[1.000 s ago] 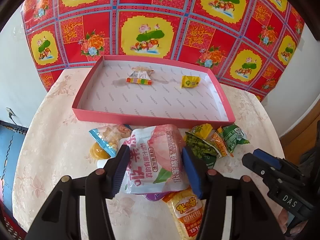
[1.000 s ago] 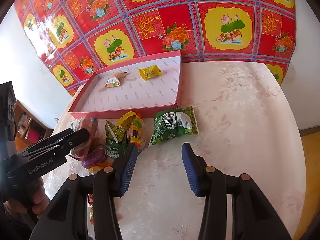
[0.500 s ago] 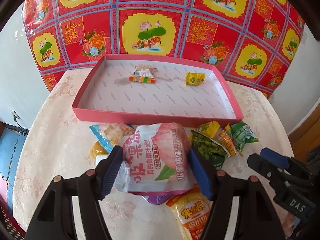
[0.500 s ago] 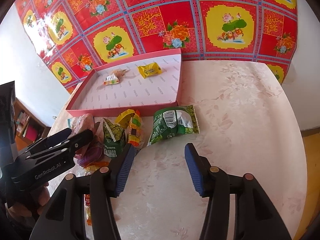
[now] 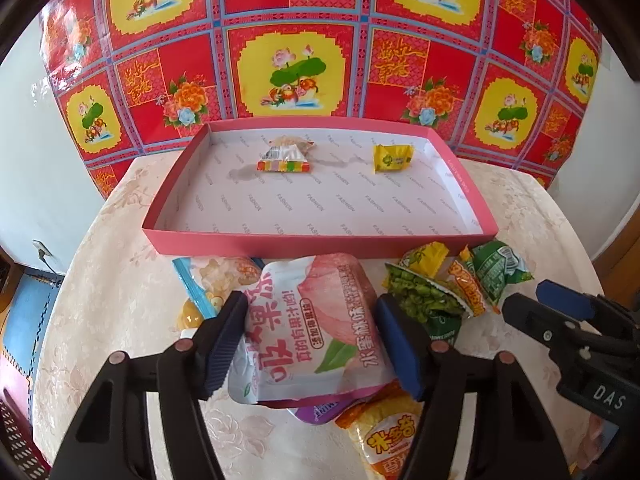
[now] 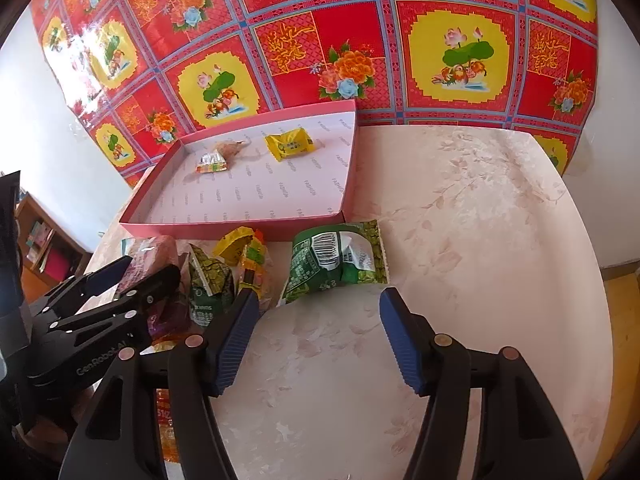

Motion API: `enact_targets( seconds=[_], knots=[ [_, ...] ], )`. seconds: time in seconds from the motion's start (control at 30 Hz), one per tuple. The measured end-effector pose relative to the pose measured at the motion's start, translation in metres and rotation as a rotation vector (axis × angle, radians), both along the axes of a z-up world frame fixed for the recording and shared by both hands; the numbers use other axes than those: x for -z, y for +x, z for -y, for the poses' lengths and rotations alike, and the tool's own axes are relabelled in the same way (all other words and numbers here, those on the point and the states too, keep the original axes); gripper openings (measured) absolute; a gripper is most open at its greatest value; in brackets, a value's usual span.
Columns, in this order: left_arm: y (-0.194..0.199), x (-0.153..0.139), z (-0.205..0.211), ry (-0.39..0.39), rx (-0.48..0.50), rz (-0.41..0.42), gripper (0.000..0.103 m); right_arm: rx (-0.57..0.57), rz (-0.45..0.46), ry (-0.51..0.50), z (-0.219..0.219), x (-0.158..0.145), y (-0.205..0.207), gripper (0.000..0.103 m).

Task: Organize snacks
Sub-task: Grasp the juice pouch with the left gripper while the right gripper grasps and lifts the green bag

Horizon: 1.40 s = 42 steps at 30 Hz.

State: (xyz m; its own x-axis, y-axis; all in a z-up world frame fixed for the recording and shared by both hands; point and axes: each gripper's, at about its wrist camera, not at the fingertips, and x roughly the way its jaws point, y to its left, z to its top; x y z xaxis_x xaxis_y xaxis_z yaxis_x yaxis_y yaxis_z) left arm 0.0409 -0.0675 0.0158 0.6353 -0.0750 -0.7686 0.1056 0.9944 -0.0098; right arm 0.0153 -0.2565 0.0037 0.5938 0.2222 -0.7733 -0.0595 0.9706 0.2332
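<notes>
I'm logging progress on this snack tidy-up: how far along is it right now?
Early. Done: two small packets, a striped one and a yellow one, lie in the pink tray. In hand: the left claw grips the peach pouch. Left: the pile before the tray, including a green bag; the right claw is open.

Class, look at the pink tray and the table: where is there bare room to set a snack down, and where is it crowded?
The pink tray is bare across its near half, in front of the striped candy and the yellow packet. The table is bare right of the tray and the green packet. It is crowded along the tray's near wall.
</notes>
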Motion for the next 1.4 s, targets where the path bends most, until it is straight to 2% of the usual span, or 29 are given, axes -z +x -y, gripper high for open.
enact_targets(
  seconds=[0.1,0.23,0.5,0.63,0.83,1.0,1.27,1.33,1.4],
  knots=[
    [0.0,0.002,0.002,0.011,0.016,0.012,0.07,0.008,0.002,-0.009,0.002,0.002,0.002,0.065],
    [0.0,0.004,0.005,0.023,0.024,0.023,0.07,0.023,0.0,-0.034,0.004,0.004,0.009,0.074],
    [0.003,0.006,-0.002,-0.031,-0.008,0.04,0.073,0.003,-0.017,-0.075,-0.003,0.012,0.029,0.074],
    [0.004,0.007,-0.003,-0.016,0.005,0.026,0.073,-0.015,-0.037,-0.113,-0.008,0.02,0.035,0.074],
    [0.005,0.005,-0.007,-0.021,-0.009,0.022,0.073,-0.006,-0.036,-0.098,-0.005,0.021,0.039,0.074],
    [0.006,0.004,-0.003,0.004,-0.003,0.023,0.073,-0.009,-0.028,-0.112,-0.007,0.021,0.038,0.074],
    [-0.002,-0.01,-0.015,-0.045,0.0,0.032,0.072,0.002,-0.029,-0.14,-0.007,0.019,0.036,0.066],
    [-0.004,-0.015,-0.019,-0.063,-0.004,0.039,0.072,0.017,-0.033,-0.149,-0.005,0.018,0.035,0.056],
    [-0.008,-0.02,-0.023,-0.077,-0.005,0.051,0.072,0.024,-0.036,-0.133,-0.002,0.018,0.034,0.053]
  ],
)
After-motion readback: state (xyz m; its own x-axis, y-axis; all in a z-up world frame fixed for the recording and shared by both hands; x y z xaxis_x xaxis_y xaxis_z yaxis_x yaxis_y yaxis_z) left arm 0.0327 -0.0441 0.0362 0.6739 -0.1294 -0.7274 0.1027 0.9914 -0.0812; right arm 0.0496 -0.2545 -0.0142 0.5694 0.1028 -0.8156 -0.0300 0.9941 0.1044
